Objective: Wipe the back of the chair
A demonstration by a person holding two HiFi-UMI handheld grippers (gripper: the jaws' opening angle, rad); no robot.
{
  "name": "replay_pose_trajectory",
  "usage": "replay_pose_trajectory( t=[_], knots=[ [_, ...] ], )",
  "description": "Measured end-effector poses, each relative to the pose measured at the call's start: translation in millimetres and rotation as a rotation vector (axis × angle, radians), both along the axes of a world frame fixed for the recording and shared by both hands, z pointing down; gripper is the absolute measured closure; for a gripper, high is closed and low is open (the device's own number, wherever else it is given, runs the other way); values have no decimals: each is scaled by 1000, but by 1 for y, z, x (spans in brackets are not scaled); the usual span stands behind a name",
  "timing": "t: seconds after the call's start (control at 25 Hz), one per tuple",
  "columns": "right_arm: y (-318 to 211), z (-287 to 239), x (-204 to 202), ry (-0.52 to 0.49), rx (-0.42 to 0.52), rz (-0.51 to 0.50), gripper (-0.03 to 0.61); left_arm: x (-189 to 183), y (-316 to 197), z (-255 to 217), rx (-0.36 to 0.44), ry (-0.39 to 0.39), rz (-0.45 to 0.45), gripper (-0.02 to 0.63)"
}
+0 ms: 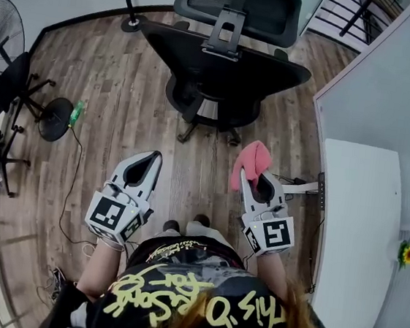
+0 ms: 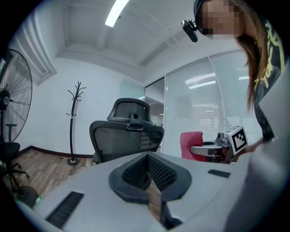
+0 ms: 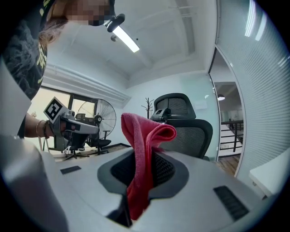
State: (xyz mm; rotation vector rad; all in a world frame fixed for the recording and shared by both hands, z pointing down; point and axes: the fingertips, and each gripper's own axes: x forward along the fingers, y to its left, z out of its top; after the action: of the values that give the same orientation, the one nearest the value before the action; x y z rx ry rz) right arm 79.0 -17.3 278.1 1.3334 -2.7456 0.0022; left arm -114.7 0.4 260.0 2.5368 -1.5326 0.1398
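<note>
Head view, chair [image 1: 227,66] ahead of right hand-held gripper [image 1: 256,183], pink cloth [image 1: 253,158] clamped

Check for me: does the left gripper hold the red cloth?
No, the left gripper is shut on nothing; the red cloth is pinched in the right gripper.

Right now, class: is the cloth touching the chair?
Apart. The head view shows bare floor between the cloth, clamped in the right gripper, and the chair.
</note>
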Motion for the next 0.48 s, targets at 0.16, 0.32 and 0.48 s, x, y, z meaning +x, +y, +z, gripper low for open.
replay_pose_trajectory(
  t=[0.16,0.32,0.48],
  knots=[
    [-18,18,0,171,30,-35,517,7,-7,11,-12,-3,-23,621],
    [-45,56,-8,420,73,-78,517,9,-10,21,-20,4,-39,621],
    [-91,111,-23,597,58,-71,517,-5,-12,41,-58,25,-51,620]
  ],
)
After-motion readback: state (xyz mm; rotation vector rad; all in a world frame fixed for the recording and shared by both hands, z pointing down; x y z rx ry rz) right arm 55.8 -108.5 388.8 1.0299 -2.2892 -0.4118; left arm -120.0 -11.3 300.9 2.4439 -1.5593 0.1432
